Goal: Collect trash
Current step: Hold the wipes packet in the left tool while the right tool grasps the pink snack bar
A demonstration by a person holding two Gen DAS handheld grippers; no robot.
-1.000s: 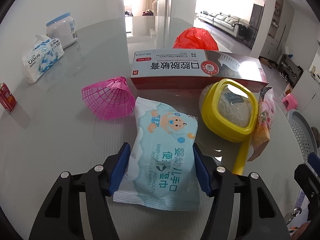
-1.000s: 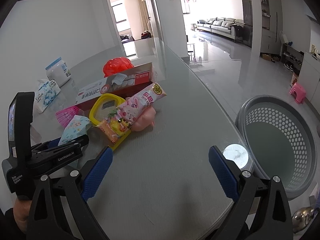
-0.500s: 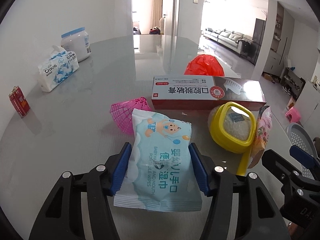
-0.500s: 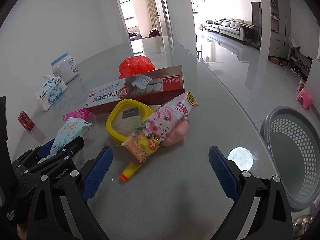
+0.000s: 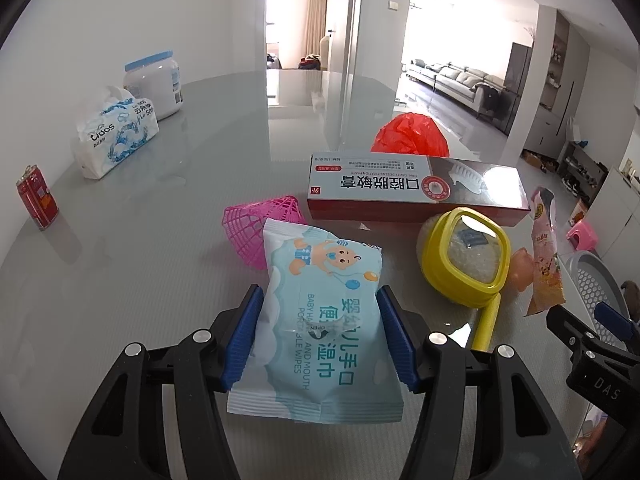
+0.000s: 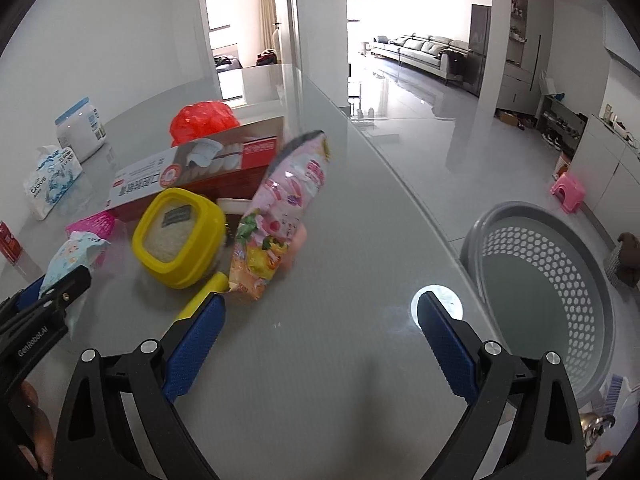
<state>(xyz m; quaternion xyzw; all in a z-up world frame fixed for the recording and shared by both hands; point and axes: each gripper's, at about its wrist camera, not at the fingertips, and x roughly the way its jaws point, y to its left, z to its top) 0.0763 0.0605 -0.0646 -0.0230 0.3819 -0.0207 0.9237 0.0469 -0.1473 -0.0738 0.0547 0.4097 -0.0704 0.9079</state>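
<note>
Left wrist: left tool clamps wipes pack; right tool gapes empty.

Both tongs: black plastic frames, blue ribbed pads, silver screws; white "GenRobot.AI" lettering.

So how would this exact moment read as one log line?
left hand-held gripper: shut on wipes pack | right hand-held gripper: open, empty | basket: beside table

Bright daylight floods from the far rooms, glaring off the glossy table; fisheye-bent edges.
</note>
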